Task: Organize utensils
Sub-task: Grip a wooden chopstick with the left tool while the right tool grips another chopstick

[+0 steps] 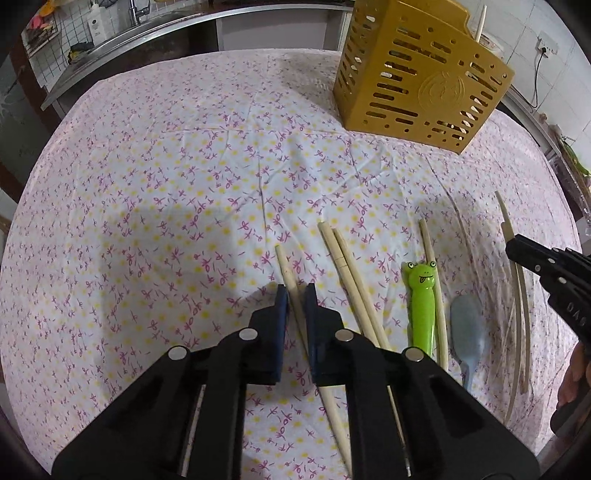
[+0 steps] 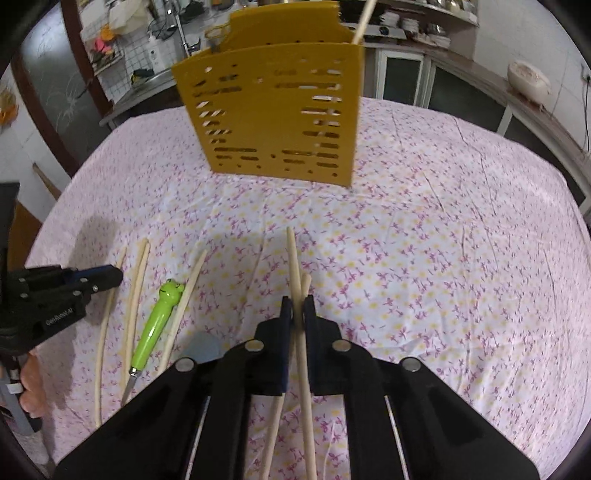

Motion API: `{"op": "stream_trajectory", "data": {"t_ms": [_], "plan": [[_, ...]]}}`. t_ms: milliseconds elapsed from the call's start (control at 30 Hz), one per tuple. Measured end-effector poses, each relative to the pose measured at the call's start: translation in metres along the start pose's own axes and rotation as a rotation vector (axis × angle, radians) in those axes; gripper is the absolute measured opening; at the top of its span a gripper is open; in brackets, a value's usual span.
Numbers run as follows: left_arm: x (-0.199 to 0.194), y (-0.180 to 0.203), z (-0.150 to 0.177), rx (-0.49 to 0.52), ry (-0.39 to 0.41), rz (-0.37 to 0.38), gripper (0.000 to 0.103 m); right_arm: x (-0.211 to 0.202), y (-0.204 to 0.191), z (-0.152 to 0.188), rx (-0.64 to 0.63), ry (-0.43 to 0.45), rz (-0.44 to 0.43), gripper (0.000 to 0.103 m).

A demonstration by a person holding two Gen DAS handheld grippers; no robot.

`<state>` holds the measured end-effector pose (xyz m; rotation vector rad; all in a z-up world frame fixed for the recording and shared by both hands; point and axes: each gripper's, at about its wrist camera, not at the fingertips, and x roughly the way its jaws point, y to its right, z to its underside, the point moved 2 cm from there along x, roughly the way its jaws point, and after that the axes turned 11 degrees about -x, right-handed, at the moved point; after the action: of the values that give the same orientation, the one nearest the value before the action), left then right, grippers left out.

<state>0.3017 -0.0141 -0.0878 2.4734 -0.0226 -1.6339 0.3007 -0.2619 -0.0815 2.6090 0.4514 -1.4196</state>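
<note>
With one chopstick already standing in the yellow slotted holder, you've barely started: left gripper straddles a loose chopstick unclamped, right gripper nearly pinches two crossed chopsticks, while frog-handled knife, blue spoon stay on the cloth.

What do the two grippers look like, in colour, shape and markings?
Both are black plastic with dark blue finger pads and round silver studs on the arms. The left gripper shows white "GenRobot.AI" lettering on its side in the right wrist view. The right gripper has the same shape.
</note>
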Motion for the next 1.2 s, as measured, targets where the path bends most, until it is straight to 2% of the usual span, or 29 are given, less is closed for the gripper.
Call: {"op": "stream_trajectory", "data": {"t_ms": [267,533,567,667,1067,1200], "plan": [[-0.008,0.000,0.000,0.007,0.010,0.008,0.006,-0.004,0.016,0.002,0.057,-0.031,-0.008,0.007],[-0.014,-0.004,0.000,0.011,0.010,0.020,0.006,0.017,0.034,0.012,0.143,-0.111,-0.063,0.007],[-0.014,-0.003,0.000,0.011,0.009,0.021,0.006,0.020,0.036,0.013,0.152,-0.117,-0.065,0.010],[-0.015,-0.005,-0.002,0.008,0.003,0.024,0.006,0.025,0.041,0.013,0.187,-0.124,-0.100,0.011],[-0.011,-0.005,-0.008,0.007,-0.011,0.035,0.006,0.028,0.056,0.006,0.227,-0.125,-0.094,0.011],[-0.013,-0.005,-0.012,0.016,-0.001,0.042,0.000,0.027,0.061,0.006,0.239,-0.118,-0.102,0.011]]}}
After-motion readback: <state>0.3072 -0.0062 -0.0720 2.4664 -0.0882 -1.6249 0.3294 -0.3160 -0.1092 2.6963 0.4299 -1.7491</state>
